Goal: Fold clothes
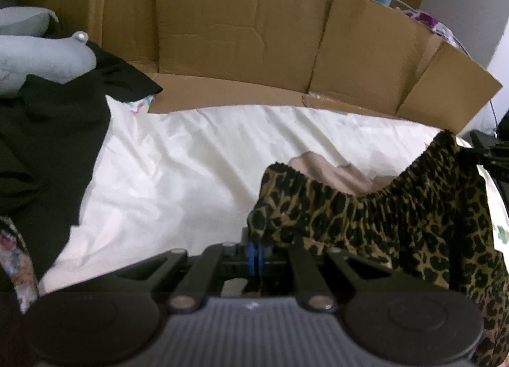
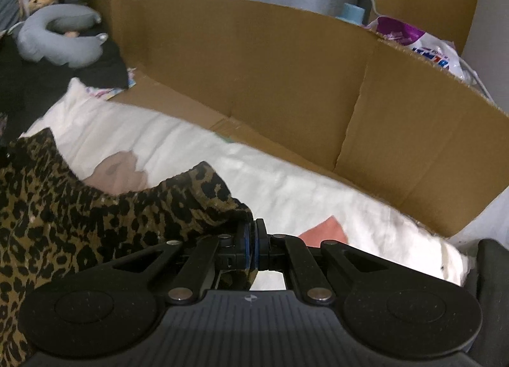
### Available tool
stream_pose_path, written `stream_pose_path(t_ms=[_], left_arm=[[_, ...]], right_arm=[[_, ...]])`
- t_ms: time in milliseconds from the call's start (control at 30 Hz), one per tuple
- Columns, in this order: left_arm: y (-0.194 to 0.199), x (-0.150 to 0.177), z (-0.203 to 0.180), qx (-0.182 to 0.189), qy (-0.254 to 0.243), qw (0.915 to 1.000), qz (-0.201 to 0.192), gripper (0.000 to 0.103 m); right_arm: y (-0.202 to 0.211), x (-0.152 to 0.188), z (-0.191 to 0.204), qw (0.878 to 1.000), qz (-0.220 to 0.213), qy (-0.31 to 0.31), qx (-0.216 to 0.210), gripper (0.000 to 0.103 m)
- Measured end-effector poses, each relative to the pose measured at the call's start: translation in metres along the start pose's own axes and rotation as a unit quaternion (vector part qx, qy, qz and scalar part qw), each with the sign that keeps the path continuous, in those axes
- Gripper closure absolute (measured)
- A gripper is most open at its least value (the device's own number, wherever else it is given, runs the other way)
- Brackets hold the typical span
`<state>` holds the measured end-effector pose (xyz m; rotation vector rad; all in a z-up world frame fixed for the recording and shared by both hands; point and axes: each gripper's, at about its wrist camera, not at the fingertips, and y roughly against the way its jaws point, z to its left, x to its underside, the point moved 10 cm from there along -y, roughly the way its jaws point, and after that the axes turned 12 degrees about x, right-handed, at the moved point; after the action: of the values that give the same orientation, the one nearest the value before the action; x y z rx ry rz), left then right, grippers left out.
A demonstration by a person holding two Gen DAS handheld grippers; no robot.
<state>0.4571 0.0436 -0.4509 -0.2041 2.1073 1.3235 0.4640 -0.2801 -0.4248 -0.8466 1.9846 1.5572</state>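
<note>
Leopard-print and thin, the garment (image 1: 397, 208) looked light, limp and apt to sag, so its gathered elastic waistband was the sensible hold. The left gripper (image 1: 256, 251) and right gripper (image 2: 251, 246) each pinched a waistband corner (pads pressed together on cloth), hanging it above the white bedsheet (image 1: 191, 160), toward its near edge.

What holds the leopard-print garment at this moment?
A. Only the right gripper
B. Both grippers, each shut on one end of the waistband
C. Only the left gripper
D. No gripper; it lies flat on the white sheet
B: the left gripper and the right gripper are each closed on the leopard-print garment, whose gathered waistband hangs stretched between them above the white sheet.
</note>
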Motion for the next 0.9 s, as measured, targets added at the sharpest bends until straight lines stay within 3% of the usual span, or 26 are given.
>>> stream_pose_path(t_ms=[333,900], left_arm=[[-0.035,-0.033,0.005,0.0,0.0,1.0,-0.005,0.1],[-0.07,-0.066,0.012,-0.015,-0.007,0.9999,0.002,0.1]], right_arm=[[-0.038,-0.018,-0.01,0.999,0.003,0.021,0.039,0.103],[-0.079,-0.03,-0.018,0.995,0.004,0.07,0.064,0.103]])
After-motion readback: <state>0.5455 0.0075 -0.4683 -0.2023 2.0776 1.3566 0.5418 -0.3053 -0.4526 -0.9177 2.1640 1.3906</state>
